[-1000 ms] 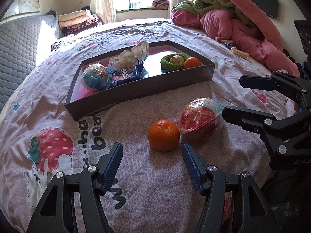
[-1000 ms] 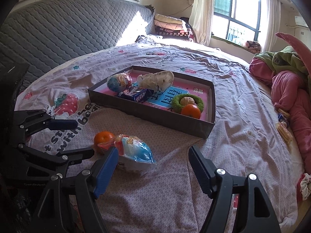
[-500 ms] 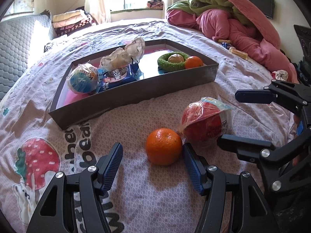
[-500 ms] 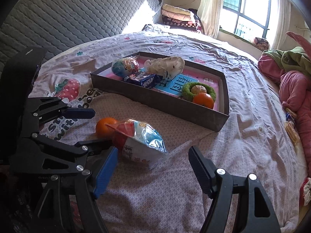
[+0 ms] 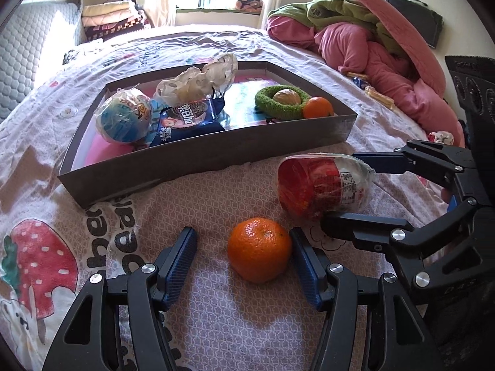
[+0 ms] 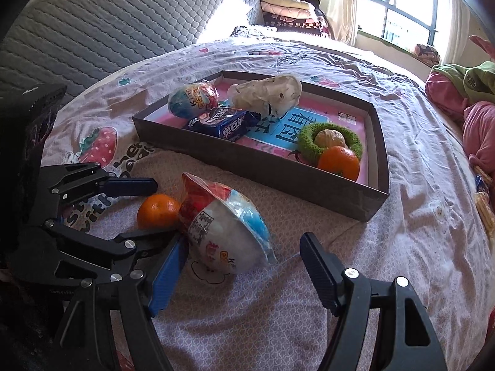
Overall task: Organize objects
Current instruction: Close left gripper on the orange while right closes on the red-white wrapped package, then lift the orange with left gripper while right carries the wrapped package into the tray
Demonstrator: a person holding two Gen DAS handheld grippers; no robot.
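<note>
Left wrist view: left gripper [image 5: 243,266] jaws wide, just been closing a little, loose orange [image 5: 259,249] on the bedsheet [image 5: 216,324] between them; right pad looks against its skin, left pad clear, no grip. Further right, wrapped egg toy [image 5: 321,182] sits between the right gripper [image 5: 349,188] fingers. Right wrist view: those jaws spread wide, egg by the left pad, contact unclear. Grey tray [image 6: 278,173] behind holds snacks and a second orange [image 6: 338,162].
</note>
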